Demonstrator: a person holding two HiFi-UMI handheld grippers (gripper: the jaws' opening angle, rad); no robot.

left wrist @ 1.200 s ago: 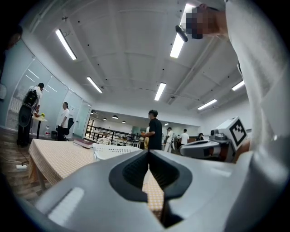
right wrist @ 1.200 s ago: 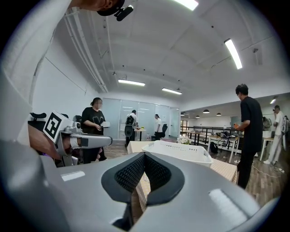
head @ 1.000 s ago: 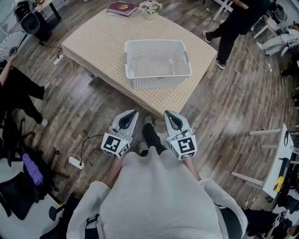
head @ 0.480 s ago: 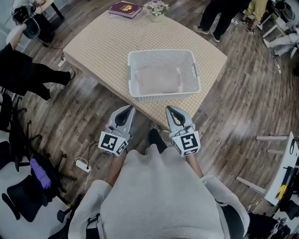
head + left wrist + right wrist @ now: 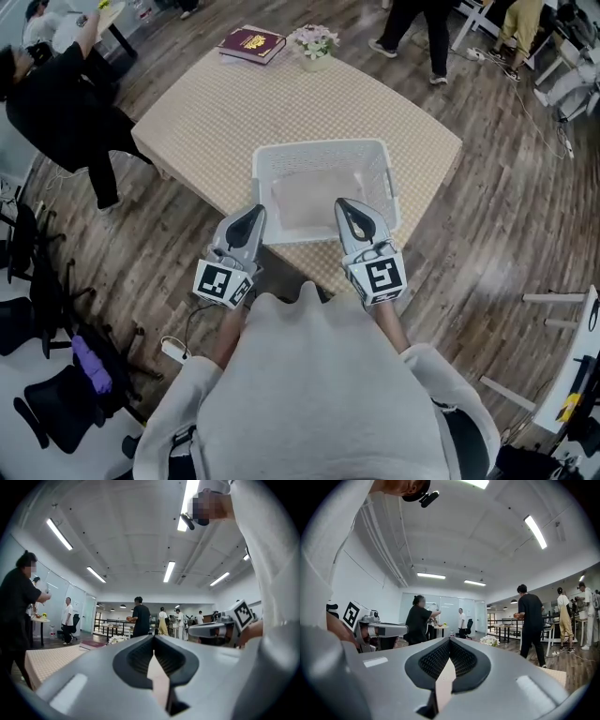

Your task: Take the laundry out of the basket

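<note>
A white slatted laundry basket stands on the low table near its front corner. A beige folded cloth lies flat inside it. In the head view my left gripper is held over the basket's near left corner, and my right gripper over its near rim. Both are shut with nothing between the jaws. The gripper views look level across the room and show neither basket nor cloth. In the left gripper view my left gripper has its jaws met, as has my right gripper in its own view.
The table has a beige checked cover, with a dark red book and a small flower pot at its far edge. People stand at the left and far side. A white power strip and dark chairs are at lower left.
I have come closer to the table, so both grippers now overlap the basket's near edge instead of hanging over the floor. The people around the table have shifted.
</note>
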